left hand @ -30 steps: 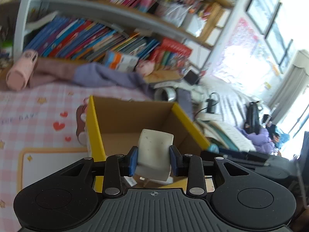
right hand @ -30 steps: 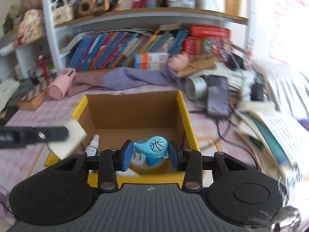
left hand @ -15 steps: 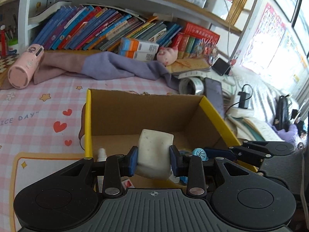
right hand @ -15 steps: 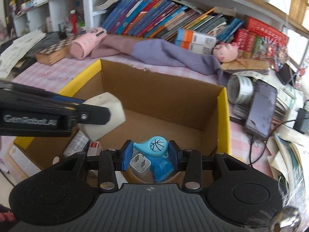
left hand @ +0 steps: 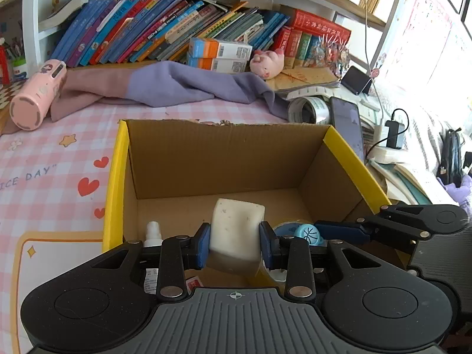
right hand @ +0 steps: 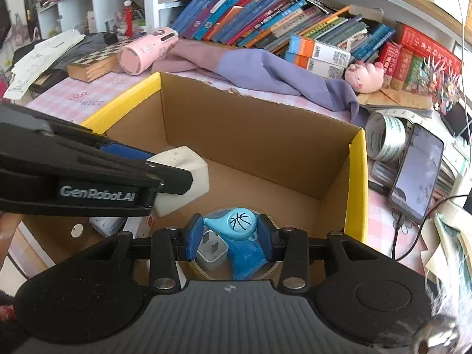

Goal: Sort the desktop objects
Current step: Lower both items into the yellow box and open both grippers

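Note:
A cardboard box (left hand: 224, 159) with yellow rims stands open on the pink checked desk; it also shows in the right wrist view (right hand: 253, 135). My left gripper (left hand: 235, 243) is shut on a white block (left hand: 236, 230) and holds it inside the box. The block and left gripper also show in the right wrist view (right hand: 183, 177). My right gripper (right hand: 228, 236) is shut on a light blue gadget with a basketball mark (right hand: 239, 221), low inside the box. A white charger plug (right hand: 211, 249) and a blue item (right hand: 247, 258) lie below it.
A white spray bottle (left hand: 153, 233) lies at the box's left front. Behind the box are a purple-pink cloth (left hand: 153, 85), a pink bottle (left hand: 35, 97), books, a pig toy (left hand: 267, 63). A tape roll (right hand: 386, 138), phone (right hand: 416, 174) and cables lie to the right.
Both grippers have moved forward and down into the box with their objects still held. The right gripper now shows beside the left one at the box's right front.

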Demonstrator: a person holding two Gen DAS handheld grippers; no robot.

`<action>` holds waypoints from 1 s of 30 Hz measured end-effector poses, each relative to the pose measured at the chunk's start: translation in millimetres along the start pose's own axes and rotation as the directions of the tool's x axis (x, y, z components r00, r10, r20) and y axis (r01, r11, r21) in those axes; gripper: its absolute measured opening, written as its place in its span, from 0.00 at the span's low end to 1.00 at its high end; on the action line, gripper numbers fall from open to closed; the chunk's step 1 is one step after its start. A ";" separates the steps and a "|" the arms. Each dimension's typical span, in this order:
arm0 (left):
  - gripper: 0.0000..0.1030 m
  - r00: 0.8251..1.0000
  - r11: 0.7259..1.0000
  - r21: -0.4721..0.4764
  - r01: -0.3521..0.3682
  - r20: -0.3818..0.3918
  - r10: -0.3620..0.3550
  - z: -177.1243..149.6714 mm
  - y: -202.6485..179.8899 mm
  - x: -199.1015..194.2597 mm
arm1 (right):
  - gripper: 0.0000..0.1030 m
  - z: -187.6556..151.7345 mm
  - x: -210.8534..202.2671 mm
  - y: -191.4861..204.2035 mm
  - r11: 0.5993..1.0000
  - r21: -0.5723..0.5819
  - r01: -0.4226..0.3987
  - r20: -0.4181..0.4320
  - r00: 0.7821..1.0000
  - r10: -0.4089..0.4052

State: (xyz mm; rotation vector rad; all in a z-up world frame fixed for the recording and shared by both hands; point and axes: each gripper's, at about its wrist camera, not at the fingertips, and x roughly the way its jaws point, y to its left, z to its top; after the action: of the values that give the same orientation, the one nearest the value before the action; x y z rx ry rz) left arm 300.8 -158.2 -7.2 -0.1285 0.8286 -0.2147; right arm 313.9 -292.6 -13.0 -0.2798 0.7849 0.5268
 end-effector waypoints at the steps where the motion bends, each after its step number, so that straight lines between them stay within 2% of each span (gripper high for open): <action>1: 0.33 1.000 1.000 -0.001 -0.002 0.002 0.002 0.1 0.1 0.2 | 0.37 0.0 -0.1 -0.1 1.000 -0.003 -0.002 0.001 1.000 0.002; 12: 0.33 0.999 1.000 -0.002 -0.026 0.024 0.026 -1.3 -1.2 -4.3 | 0.37 0.2 -3.3 -3.3 1.000 0.004 0.012 0.022 1.000 -0.012; 19: 0.36 0.996 0.999 -0.011 -0.047 0.073 0.048 -2.0 -2.0 -14.0 | 0.37 -0.3 -5.2 -4.6 1.000 0.004 0.013 0.032 0.999 -0.013; 22: 0.49 0.991 0.998 -0.006 -0.059 0.120 0.060 -2.7 -4.4 -21.2 | 0.37 -0.3 -6.7 -5.6 1.000 0.009 0.012 0.042 0.999 -0.013; 23: 0.56 0.989 0.998 -0.002 -0.068 0.134 0.067 -3.2 -5.8 -23.5 | 0.37 -0.4 -7.2 -6.0 1.000 0.013 0.013 0.047 0.999 -0.014; 25: 0.65 0.984 0.996 0.008 -0.083 0.157 0.081 -4.9 -7.5 -28.4 | 0.44 -0.5 -8.7 -7.1 1.000 0.025 0.012 0.057 0.998 -0.014; 26: 0.68 0.982 0.996 0.011 -0.091 0.165 0.088 -6.0 -8.0 -31.0 | 0.51 -0.2 -10.2 -7.7 0.999 0.034 0.011 0.068 0.998 -0.013; 30: 0.78 0.971 0.992 0.011 -0.127 0.204 0.122 -12.9 -6.5 -44.6 | 0.58 2.4 -15.7 -8.2 0.998 0.069 0.003 0.109 0.994 -0.011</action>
State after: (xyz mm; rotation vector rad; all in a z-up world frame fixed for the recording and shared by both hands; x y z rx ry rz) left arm 261.2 -154.2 17.4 -0.0735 0.6280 -0.0909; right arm 310.5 -303.8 0.5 -0.1885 0.6941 0.5033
